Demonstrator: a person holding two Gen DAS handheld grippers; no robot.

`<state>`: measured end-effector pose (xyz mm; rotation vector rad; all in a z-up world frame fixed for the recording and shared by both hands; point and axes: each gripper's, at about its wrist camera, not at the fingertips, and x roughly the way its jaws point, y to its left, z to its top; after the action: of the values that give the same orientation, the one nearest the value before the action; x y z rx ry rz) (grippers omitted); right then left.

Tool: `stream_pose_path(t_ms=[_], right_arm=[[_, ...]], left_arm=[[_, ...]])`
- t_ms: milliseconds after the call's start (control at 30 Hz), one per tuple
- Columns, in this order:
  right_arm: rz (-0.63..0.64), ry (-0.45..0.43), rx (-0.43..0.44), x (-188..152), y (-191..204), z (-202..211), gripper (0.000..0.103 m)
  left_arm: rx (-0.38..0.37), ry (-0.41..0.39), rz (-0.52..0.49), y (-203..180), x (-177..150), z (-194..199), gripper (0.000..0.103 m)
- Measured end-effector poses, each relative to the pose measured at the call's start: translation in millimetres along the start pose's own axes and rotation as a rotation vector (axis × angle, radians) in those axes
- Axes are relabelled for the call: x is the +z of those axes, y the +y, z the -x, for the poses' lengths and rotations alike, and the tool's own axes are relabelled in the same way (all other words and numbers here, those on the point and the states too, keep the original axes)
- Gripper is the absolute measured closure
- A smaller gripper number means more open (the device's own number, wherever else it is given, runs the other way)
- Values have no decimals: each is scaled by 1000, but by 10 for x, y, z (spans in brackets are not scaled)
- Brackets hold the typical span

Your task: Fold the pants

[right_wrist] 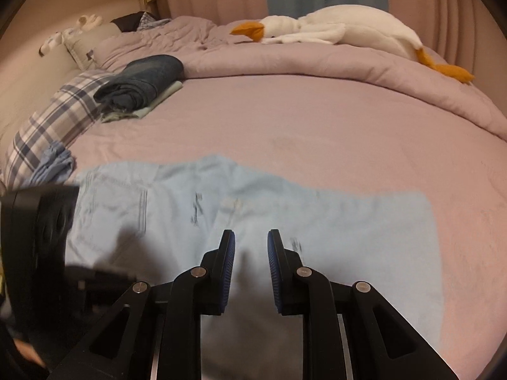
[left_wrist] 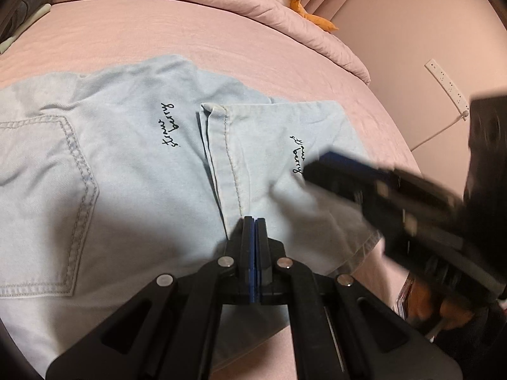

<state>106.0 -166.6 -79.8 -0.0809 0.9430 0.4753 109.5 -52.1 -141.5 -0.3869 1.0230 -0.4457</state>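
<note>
Light blue pants (left_wrist: 126, 174) lie flat on the pink bed sheet (left_wrist: 221, 41), back pocket at the left and a hemmed leg end folded over the seat. My left gripper (left_wrist: 254, 221) is shut, pads together, its tips resting at the folded leg's near edge; no cloth shows between them. My right gripper (left_wrist: 318, 164) is blurred and hovers over the folded leg's right side. In the right wrist view the right gripper (right_wrist: 251, 237) stands open above the pants (right_wrist: 348, 237) with nothing between its fingers.
Folded dark jeans (right_wrist: 142, 79) sit on a pale garment at the far left, beside a plaid pillow (right_wrist: 47, 120) and a crumpled blue cloth (right_wrist: 54, 164). A white plush goose (right_wrist: 332, 28) lies on the bunched quilt (right_wrist: 348, 60). A power strip (left_wrist: 446, 85) hangs on the wall.
</note>
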Motion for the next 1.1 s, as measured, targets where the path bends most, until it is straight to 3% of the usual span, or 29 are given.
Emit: stream_pose_path(t_ms=[233, 333, 400, 467, 500, 733, 833, 1100], right_arm=[[-10, 99, -21, -376, 43, -148, 80], [36, 77, -51, -403, 135, -142, 75], [28, 81, -58, -361, 142, -142, 75], [6, 53, -39, -311, 147, -86, 75], [0, 30, -34, -283, 156, -46, 75], [15, -31, -16, -189, 272, -51, 75], [53, 43, -55, -314, 424, -252, 75], [6, 39, -54, -346, 403, -247, 75]], left_arm=[[7, -4, 20, 25, -43, 48, 101], [23, -3, 23, 41, -76, 127, 102], [52, -11, 19, 53, -120, 216, 87], [63, -37, 15, 65, -166, 326, 63], [72, -59, 11, 73, -208, 412, 60], [156, -111, -22, 152, -464, 795, 57], [200, -137, -19, 233, -544, 961, 57], [267, -175, 103, 607, -782, 1392, 49]])
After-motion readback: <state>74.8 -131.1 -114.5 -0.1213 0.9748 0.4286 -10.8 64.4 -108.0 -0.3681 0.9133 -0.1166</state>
